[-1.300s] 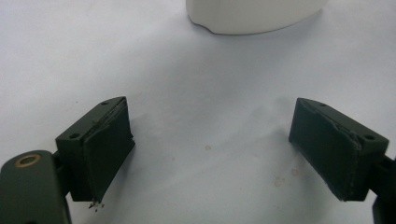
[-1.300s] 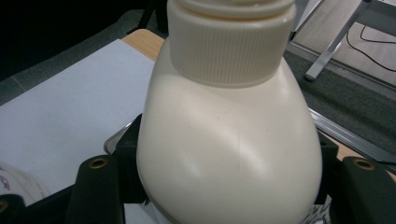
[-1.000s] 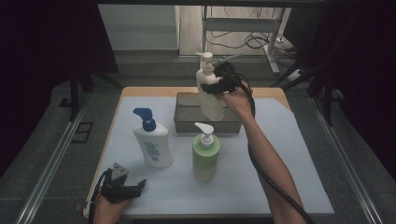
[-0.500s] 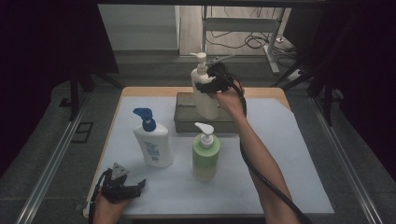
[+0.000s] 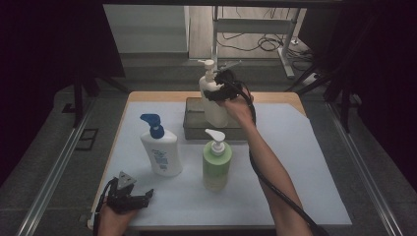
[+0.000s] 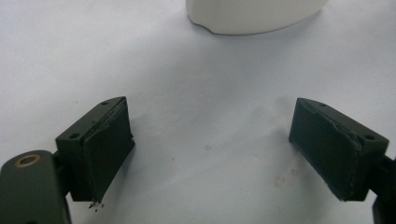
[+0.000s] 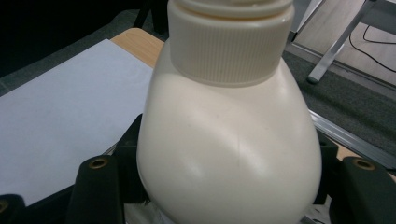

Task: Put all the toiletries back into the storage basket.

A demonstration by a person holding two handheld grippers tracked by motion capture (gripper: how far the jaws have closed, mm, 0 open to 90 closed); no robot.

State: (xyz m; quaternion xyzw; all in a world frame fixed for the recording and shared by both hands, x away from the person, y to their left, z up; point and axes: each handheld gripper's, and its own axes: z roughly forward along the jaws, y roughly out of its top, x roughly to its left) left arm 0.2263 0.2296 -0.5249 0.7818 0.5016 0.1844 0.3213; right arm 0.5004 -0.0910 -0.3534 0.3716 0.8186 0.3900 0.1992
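My right gripper [image 5: 219, 95] is shut on a cream pump bottle [image 5: 212, 105], gripping it at the shoulder and holding it upright over a grey tray [image 5: 193, 123] at the table's far middle. In the right gripper view the cream bottle [image 7: 229, 140] sits between the two jaws, below its ribbed cap. Whether its base touches the tray I cannot tell. My left gripper [image 5: 133, 199] rests open at the near left corner, with bare white sheet between its jaws [image 6: 210, 149].
A white bottle with a blue pump [image 5: 160, 150] and a green bottle with a white pump [image 5: 216, 164] stand on the white sheet [image 5: 295, 157] in front of the tray. The white bottle's base [image 6: 252, 16] lies just ahead of the left gripper.
The right gripper has shifted the cream bottle slightly to the left over the tray. The left gripper has stayed where it was.
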